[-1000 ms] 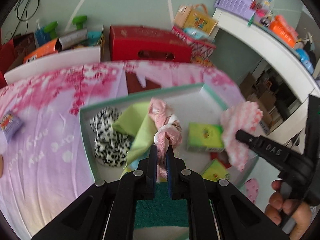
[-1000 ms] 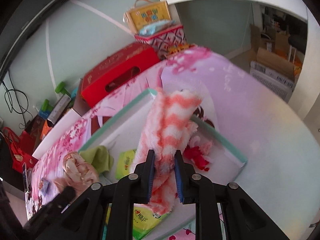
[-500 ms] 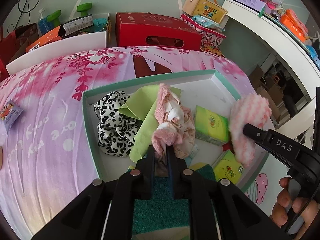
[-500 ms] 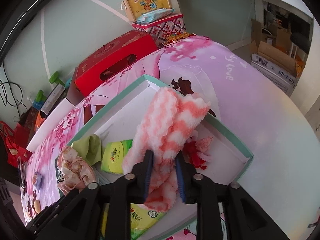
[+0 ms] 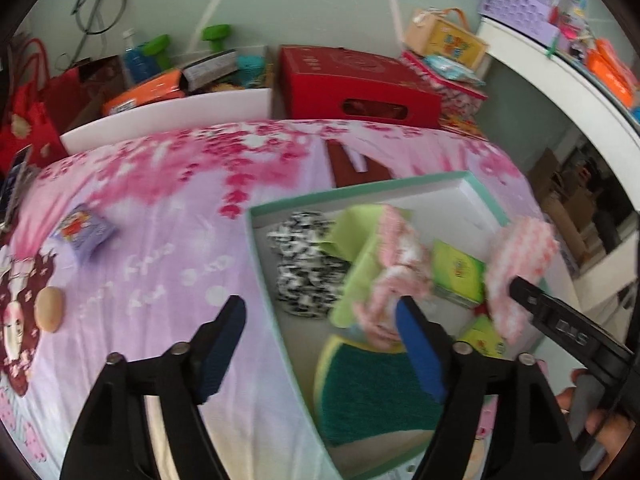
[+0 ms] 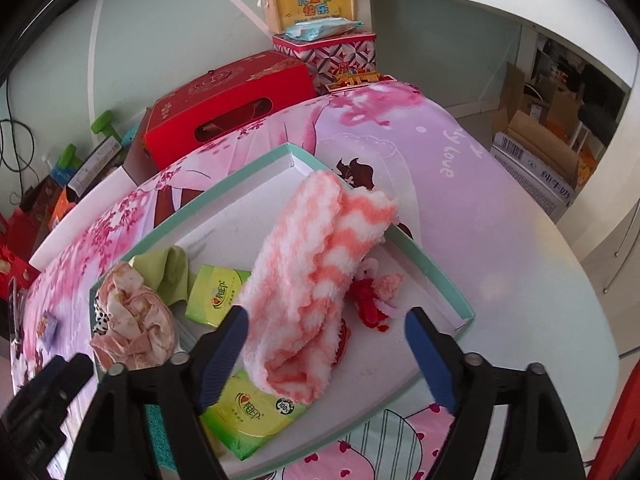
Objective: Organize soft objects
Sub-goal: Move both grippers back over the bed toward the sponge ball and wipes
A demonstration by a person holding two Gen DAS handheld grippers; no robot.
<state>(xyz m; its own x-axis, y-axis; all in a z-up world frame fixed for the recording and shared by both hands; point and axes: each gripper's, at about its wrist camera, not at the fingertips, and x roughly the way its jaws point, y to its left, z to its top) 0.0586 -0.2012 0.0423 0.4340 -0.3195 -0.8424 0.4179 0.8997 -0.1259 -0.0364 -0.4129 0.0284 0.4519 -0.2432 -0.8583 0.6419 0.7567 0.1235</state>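
A shallow mint-rimmed box (image 6: 430,268) sits near the right edge of the pink blossom-print bench (image 5: 160,216). Inside it, the fluffy pink-and-white towel (image 6: 312,272) lies toward its right wall and the crumpled pink cloth (image 6: 134,320) toward its left. Both the right gripper (image 6: 326,356) and left gripper (image 5: 320,344) have just been opening; their fingers stand spread, gripping nothing.

Both hand-held grippers, left (image 5: 320,320) and right (image 6: 326,330), just opened wide, angled downward.
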